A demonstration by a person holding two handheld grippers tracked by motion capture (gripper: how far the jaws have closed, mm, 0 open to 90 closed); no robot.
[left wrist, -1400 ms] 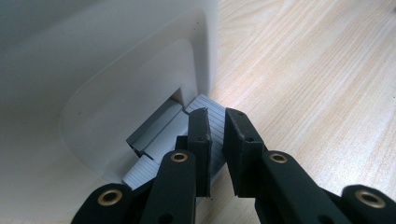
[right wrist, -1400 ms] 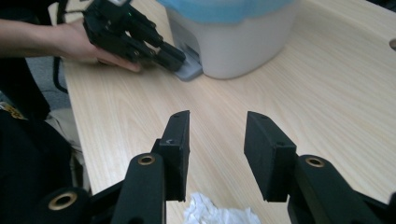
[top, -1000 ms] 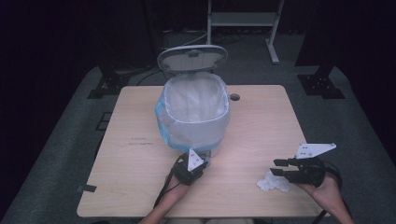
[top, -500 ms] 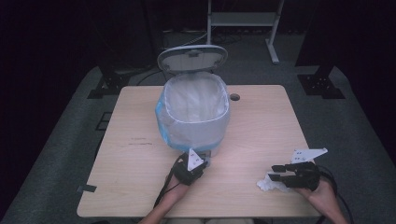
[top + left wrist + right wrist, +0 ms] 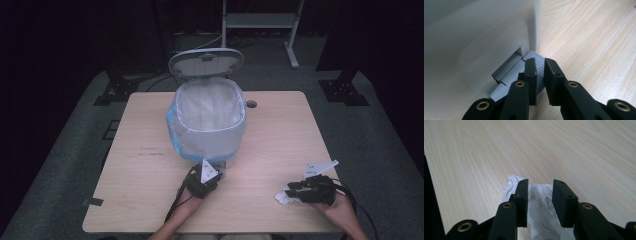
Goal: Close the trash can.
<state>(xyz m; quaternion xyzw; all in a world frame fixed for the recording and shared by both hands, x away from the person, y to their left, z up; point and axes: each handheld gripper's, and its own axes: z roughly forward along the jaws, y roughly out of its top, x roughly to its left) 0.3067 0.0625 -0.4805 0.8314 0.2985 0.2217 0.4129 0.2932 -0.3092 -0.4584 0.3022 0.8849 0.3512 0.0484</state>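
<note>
A white pedal bin (image 5: 210, 120) with a plastic liner stands mid-table, its lid (image 5: 206, 62) raised at the back. My left gripper (image 5: 216, 174) is at the bin's front base. In the left gripper view the left gripper (image 5: 540, 62) has its jaws almost together, tips resting on the grey ribbed pedal (image 5: 535, 54), nothing between them. A crumpled white tissue (image 5: 283, 199) lies near the front right. My right gripper (image 5: 291, 190) is low over it, and in the right gripper view the right gripper (image 5: 540, 183) stands open, its jaws straddling the tissue (image 5: 541, 207).
The wooden table (image 5: 145, 165) has a cable hole (image 5: 251, 104) to the right of the bin. A metal stand (image 5: 260, 22) and dark equipment feet sit on the floor behind the table. The table's front edge is close to the right hand.
My right gripper has come down and slightly left onto the tissue, which now sits between its jaws. The left gripper and the bin lid have not moved.
</note>
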